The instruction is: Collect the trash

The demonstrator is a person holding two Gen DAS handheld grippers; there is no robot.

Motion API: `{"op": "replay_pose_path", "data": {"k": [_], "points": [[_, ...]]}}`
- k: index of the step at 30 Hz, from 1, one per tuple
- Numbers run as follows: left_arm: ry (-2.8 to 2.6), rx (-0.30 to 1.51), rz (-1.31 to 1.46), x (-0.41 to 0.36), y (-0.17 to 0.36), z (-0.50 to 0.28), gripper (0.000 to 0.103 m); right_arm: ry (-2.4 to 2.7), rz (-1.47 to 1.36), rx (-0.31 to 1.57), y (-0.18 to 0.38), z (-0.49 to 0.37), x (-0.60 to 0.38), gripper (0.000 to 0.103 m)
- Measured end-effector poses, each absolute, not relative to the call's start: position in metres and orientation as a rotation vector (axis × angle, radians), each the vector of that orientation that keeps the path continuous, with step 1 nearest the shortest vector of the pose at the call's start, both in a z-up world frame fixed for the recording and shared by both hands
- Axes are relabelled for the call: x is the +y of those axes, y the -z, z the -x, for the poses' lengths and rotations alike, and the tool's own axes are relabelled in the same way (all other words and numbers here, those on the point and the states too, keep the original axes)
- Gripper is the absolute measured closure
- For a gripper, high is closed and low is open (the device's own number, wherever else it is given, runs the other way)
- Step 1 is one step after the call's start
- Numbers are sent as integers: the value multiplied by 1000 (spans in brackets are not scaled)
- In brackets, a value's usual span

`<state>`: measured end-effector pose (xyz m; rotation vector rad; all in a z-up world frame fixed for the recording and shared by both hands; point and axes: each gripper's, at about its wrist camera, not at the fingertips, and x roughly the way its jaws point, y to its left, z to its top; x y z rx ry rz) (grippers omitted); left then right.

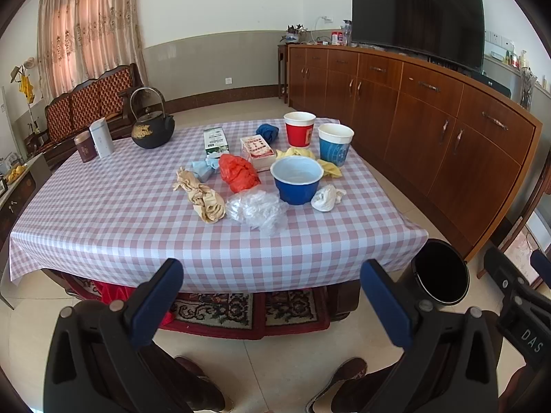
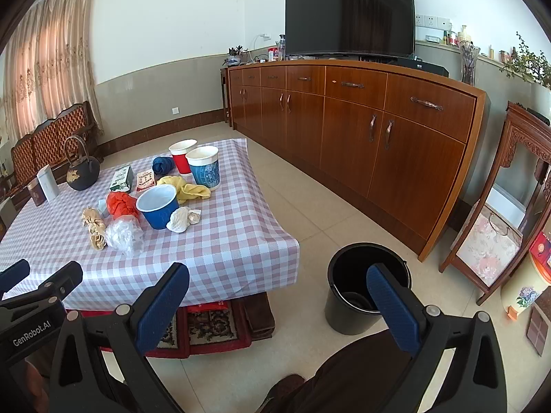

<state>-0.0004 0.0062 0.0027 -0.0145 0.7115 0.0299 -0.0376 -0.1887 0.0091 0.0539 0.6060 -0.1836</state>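
Checkered table (image 1: 137, 227) holding trash; 2 grippers, left gripper (image 1: 272, 296) and right gripper (image 2: 279, 303), hovering released; next: clear plastic wrap (image 1: 256, 208) at 12 o'clock into black bin (image 2: 344, 309).

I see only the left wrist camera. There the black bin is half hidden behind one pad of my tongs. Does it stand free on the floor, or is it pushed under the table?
Observer: The bin stands upright on the tiled floor, clear of the table corner and not under it.
Operator: Is there trash in it already?
Observer: I see no trash in it. There is only a dark round shape at the bottom, and I cannot tell what it is.
Operator: And the right tongs?
Observer: The right tongs are open and hold nothing. They point at the gap between the table corner and the bin.
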Motion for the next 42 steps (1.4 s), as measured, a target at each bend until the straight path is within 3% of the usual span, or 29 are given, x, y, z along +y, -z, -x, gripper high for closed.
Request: {"op": "replay_pose_path", "data": {"k": [42], "points": [[-27,715,2,4,-1,-5,0,185,-55,591,-15,35,-190,0]]}}
